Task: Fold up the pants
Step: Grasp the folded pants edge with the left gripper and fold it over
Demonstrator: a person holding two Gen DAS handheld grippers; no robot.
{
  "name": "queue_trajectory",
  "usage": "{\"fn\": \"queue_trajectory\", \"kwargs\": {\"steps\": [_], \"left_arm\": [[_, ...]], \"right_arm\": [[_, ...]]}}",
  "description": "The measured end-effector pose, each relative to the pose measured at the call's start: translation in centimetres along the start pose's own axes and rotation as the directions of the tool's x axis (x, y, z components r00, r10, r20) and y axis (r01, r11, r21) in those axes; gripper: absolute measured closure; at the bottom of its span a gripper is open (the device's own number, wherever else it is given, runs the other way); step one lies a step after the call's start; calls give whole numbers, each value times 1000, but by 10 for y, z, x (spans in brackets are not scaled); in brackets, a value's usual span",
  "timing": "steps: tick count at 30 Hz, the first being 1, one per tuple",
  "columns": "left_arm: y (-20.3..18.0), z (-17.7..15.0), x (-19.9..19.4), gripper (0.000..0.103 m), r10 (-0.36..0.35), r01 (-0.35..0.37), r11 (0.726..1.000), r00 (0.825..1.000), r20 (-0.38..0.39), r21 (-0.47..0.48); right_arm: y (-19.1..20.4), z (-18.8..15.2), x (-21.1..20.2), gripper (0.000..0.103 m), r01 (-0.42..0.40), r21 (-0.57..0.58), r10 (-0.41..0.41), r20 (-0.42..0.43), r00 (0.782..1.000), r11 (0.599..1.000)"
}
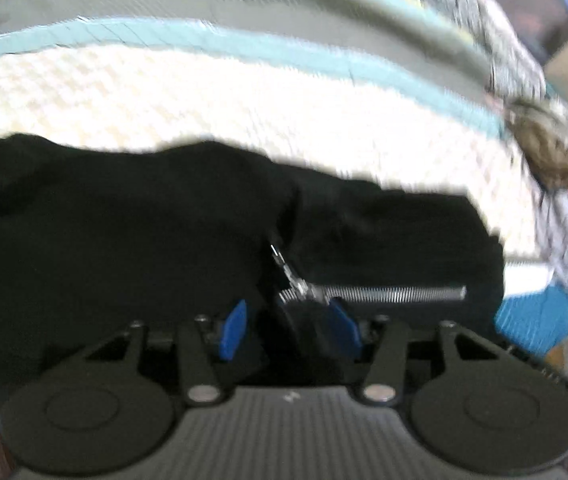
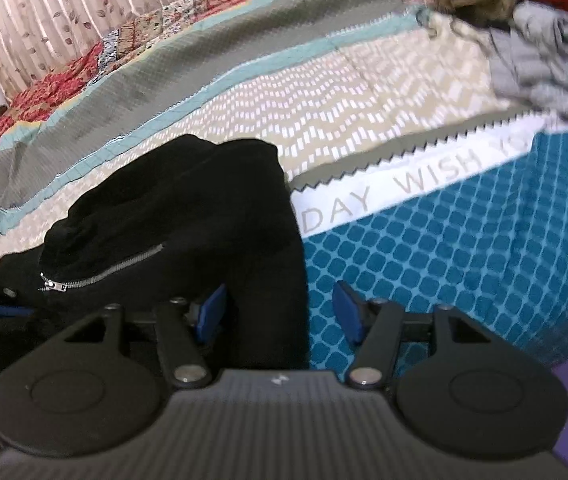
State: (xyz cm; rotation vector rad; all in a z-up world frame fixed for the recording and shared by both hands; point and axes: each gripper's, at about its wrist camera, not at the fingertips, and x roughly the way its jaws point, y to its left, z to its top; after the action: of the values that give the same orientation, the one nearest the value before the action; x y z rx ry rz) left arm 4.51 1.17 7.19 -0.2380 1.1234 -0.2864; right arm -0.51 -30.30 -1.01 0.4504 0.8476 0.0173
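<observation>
A: The fingers (image 1: 235, 330) of the left gripper (image 1: 285, 326) stand partly apart, blue pads showing. Black cloth and the zipper's pull end sit in the gap, but the view is blurred, so I can't tell whether the pads press on it.

B: And the right gripper (image 2: 280, 316)?

A: Its fingers (image 2: 212, 312) are spread, closed on nothing. The edge of the black pants (image 2: 188, 216) runs up between them; the left pad is over the cloth, the right pad over the blue patterned bedspread (image 2: 463, 248).

B: Where do the pants lie?

A: Bunched on the bed, on the cream and blue cover. From the left gripper the mass spreads from about nine o'clock round to two o'clock, with the zipper (image 1: 383, 294) running out toward three o'clock. From the right gripper the pants sit from nine to twelve o'clock, and their long side rises toward twelve.

B: Which hand is nearer?

A: Both are at the near edge. The left is in the middle of the heap by the zipper; the right is at the garment's right-hand border. I'd judge the next fold depends on that border being taken along its length.

B: Anything else nearby?

A: A heap of other clothes (image 2: 531, 40) at one o'clock, well apart.
</observation>
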Motion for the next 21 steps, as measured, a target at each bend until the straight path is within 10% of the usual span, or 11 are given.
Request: {"fn": "queue_trajectory", "kwargs": {"steps": [2,4,8,13,21], "left_arm": [[4,7,-11,56,-28,29,999,999,33,-24],[-1,13,-15,56,-80,81,996,996,41,-24],[-41,19,-9,53,-134,133,989,991,14,71],[-104,23,-7,13,-190,186,953,982,-6,240],[-162,21,37,10,-95,141,893,987,-125,428]], "right_arm": [[4,-2,5,49,-34,-4,34,-15,999,999],[14,-3,9,89,-60,-16,60,-47,997,998],[54,-1,-15,92,-44,-163,51,37,998,986],[108,-5,-36,92,-30,-364,74,106,992,931],[140,-23,-37,92,-8,-537,85,119,989,844]]}}
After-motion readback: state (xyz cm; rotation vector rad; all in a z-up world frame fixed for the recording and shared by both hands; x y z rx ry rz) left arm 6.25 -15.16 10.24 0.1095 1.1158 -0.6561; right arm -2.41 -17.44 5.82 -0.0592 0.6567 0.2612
